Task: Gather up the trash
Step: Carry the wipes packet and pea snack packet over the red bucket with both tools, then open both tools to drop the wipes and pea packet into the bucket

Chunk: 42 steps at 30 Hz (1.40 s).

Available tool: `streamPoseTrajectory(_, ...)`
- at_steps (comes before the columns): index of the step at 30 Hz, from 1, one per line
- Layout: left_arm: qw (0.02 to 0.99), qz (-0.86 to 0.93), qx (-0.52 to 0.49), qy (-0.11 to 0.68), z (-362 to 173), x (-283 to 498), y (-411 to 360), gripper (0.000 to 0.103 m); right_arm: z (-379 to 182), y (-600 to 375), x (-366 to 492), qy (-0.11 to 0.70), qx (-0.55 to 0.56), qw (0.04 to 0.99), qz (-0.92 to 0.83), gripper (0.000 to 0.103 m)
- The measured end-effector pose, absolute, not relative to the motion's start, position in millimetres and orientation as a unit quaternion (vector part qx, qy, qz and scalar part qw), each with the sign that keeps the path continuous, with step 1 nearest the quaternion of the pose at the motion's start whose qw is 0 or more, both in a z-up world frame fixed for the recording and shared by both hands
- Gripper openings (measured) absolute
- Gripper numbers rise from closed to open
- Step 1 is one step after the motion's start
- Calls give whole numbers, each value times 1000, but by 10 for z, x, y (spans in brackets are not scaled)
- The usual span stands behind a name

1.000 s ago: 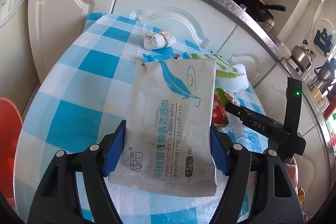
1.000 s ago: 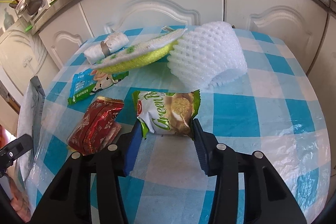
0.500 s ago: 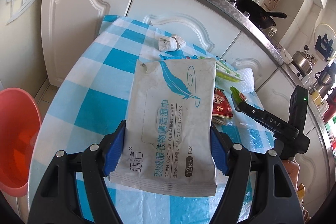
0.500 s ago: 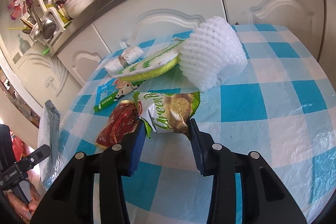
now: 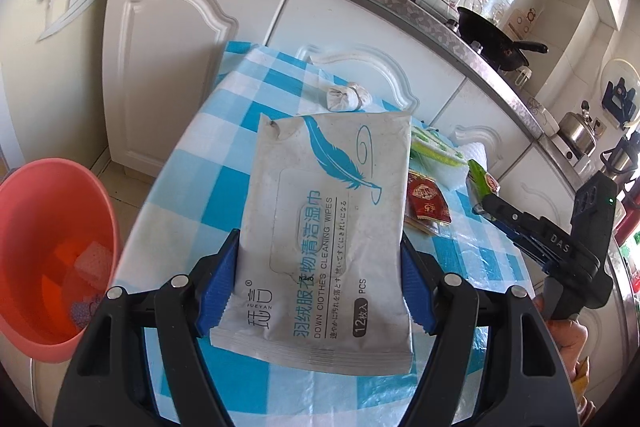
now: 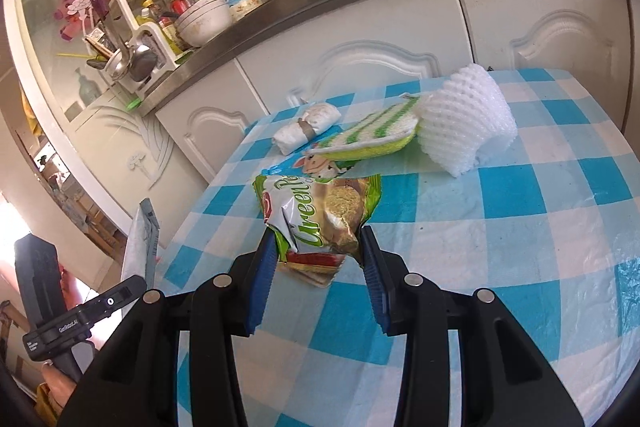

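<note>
My left gripper (image 5: 320, 283) grips a flat grey plastic wipes pack (image 5: 326, 227); my right gripper (image 6: 318, 259) clamps a crinkled green biscuit wrapper (image 6: 320, 215). Left of it, a round salmon plastic bin (image 5: 48, 255) holds scraps.

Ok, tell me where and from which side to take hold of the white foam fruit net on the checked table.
Grip the white foam fruit net across its curled, rounded body, coming from the near open side. It lies arched on the blue-checked tablecloth, its soft mesh will squash between the pads, and the green-striped sponge cloth crowds its left edge, so that side is poor.
</note>
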<state>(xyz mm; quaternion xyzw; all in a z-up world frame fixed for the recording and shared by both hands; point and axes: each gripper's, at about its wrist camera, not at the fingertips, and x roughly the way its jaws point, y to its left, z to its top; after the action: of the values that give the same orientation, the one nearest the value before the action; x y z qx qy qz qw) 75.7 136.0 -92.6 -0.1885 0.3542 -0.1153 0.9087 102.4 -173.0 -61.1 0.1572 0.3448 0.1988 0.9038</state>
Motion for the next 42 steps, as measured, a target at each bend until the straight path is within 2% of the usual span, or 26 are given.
streamPoseTrajectory(27, 901, 66, -271, 333, -1261, 227, 3070, 73, -449, 582, 678, 402, 4, 838, 370, 44)
streamPoseTrajectory(42, 872, 141, -282, 374, -1750, 150, 3571, 74, -766, 1751, 688, 440, -94, 782, 432, 47)
